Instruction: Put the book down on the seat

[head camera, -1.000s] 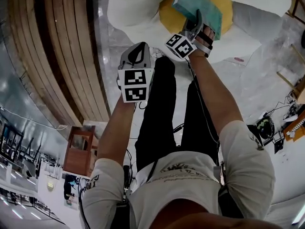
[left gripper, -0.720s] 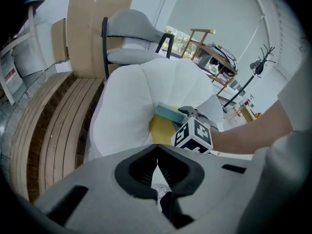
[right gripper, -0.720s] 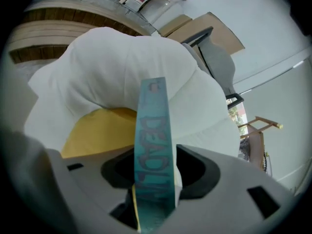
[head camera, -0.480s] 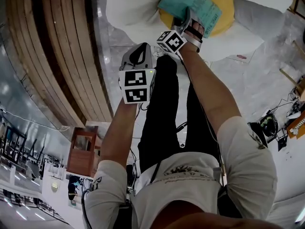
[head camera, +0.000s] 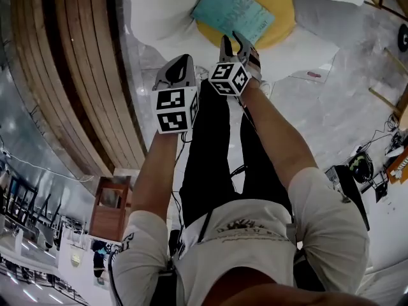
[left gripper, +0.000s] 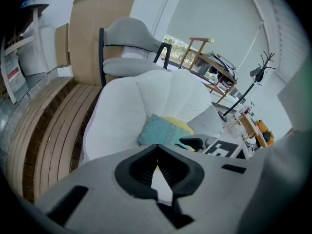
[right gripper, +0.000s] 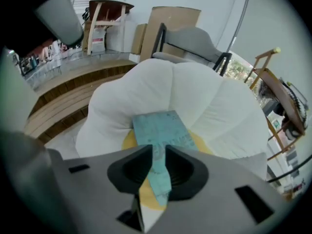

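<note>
The teal book [head camera: 233,8] lies flat on the round yellow seat cushion [head camera: 282,19] of a white petal-shaped armchair [head camera: 162,5]. My right gripper [head camera: 233,41] hovers just short of the book's near edge, open. Its jaws have just been closing with nothing between them. In the right gripper view the book [right gripper: 158,128] shows through the gap of the right gripper [right gripper: 157,148]. My left gripper [head camera: 183,60] hangs shut to the left, over the floor in front of the chair. In the left gripper view the book [left gripper: 158,130] lies beyond the touching tips of the left gripper [left gripper: 157,149].
Curved wooden steps [head camera: 70,75] run along the left of the chair. A grey cushion [head camera: 325,18] leans at the chair's right. Behind the chair stand a grey chair [left gripper: 129,38], cardboard sheets [left gripper: 97,28], a wooden shelf [left gripper: 204,52] and a coat stand [left gripper: 253,77].
The right gripper has let go of the book and pulled back toward the person. The book now rests flat on the yellow cushion. The left gripper has barely shifted.
</note>
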A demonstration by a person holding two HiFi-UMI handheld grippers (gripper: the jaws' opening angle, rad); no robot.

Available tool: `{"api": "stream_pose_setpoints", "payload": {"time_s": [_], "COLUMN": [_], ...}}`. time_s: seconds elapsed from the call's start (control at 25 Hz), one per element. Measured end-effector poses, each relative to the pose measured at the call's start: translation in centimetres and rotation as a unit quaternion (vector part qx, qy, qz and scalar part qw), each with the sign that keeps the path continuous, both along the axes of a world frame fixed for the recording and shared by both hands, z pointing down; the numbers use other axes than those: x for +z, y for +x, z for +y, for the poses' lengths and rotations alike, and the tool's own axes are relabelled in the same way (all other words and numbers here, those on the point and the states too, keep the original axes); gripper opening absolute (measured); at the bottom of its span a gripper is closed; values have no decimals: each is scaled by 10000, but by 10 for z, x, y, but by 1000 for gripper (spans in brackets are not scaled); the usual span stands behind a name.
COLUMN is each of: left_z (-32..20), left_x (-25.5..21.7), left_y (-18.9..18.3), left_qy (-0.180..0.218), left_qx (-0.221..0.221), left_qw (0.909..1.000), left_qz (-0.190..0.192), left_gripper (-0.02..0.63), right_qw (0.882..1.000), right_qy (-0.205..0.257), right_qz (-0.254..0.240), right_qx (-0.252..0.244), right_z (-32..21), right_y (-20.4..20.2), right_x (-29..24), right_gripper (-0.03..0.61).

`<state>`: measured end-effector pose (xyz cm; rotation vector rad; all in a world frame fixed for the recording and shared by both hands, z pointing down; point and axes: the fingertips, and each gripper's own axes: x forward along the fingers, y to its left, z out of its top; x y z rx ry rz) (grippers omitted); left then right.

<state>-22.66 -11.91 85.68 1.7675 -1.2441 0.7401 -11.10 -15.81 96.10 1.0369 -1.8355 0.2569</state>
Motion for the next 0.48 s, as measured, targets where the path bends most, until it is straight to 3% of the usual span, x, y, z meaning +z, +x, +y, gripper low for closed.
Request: {"api": "stream_pose_setpoints", "payload": {"time_s": [0.08,0.28,0.48], "left_z": [-4,-3,-14], "left_x": [-13,-58,-132], "left_y": [9,47,73], "left_qy": [110,417,984], "left_qx": [-48,43,-61], "left_qw": [9999,9991,9949], "left_qz": [9,-31,-193], "left_gripper": [20,20,20], "right_qw": [9994,9932,9752], "right_qy": [126,418,1000], "right_qz": [-266,-968,-1783], "right_qx": [183,500,852], "right_z": [-2,-9,-28], "right_y": [17,55,88], "right_x": [-31,-123,-244], "right_gripper": [46,29,28]}}
